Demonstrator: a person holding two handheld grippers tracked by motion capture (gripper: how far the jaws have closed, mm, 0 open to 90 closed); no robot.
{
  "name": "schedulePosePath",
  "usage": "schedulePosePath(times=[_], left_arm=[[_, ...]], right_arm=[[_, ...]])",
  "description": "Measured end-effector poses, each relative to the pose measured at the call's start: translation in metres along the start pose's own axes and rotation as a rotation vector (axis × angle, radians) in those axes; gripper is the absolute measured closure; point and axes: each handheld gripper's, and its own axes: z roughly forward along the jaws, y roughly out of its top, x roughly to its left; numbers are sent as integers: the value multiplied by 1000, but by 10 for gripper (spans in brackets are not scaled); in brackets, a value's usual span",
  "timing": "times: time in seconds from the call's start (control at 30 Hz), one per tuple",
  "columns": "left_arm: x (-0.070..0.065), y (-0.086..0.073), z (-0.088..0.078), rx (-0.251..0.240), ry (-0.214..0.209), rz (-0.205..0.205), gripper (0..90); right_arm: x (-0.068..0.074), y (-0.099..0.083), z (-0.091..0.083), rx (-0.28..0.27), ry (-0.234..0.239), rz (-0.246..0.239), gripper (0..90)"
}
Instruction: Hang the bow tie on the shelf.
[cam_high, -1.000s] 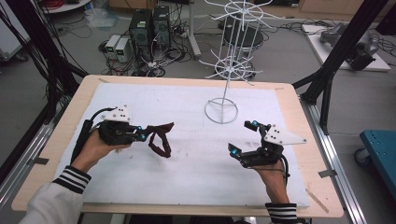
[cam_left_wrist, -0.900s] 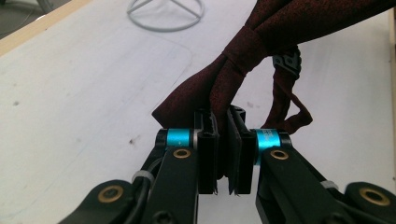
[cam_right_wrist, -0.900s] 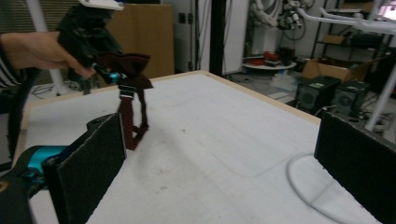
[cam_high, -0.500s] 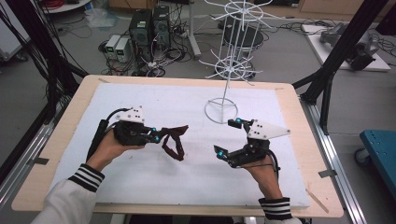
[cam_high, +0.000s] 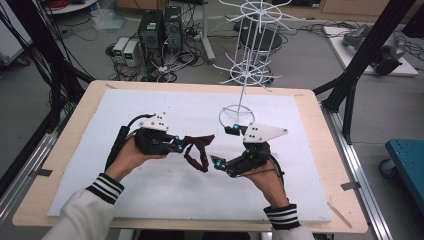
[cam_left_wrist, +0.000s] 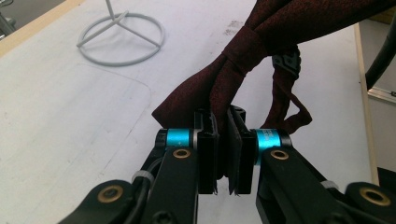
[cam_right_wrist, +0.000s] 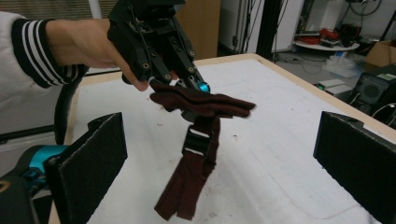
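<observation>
A dark red bow tie (cam_high: 198, 147) with a strap and a black clasp (cam_right_wrist: 196, 140) hangs above the white mat. My left gripper (cam_high: 178, 145) is shut on one wing of the bow tie (cam_left_wrist: 224, 88), and the strap loop dangles below it (cam_right_wrist: 189, 179). My right gripper (cam_high: 225, 148) stands wide open just right of the bow tie, its two padded jaws set far apart on either side of the hanging strap without touching it. The other hand and left gripper (cam_right_wrist: 198, 86) appear ahead in the right gripper view.
A white wire display stand (cam_high: 243, 75) rises at the back middle of the mat, its ring base (cam_high: 236, 117) close behind my right gripper. The white mat (cam_high: 150, 200) covers a wooden table (cam_high: 320, 115). Black frame posts (cam_high: 360, 60) flank the table.
Both grippers have moved toward the table's middle and toward each other. The left has carried the bow tie rightward. The right gripper now brackets the hanging strap.
</observation>
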Motion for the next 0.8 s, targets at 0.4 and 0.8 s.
schedulePosePath(times=[0.4, 0.8], left_arm=[[-1, 3, 6, 19, 3, 10, 835], [-1, 5, 9, 36, 23, 12, 835]], right_arm=[[1, 3, 15, 43, 38, 36, 181], [0, 6, 24, 65, 19, 36, 430]])
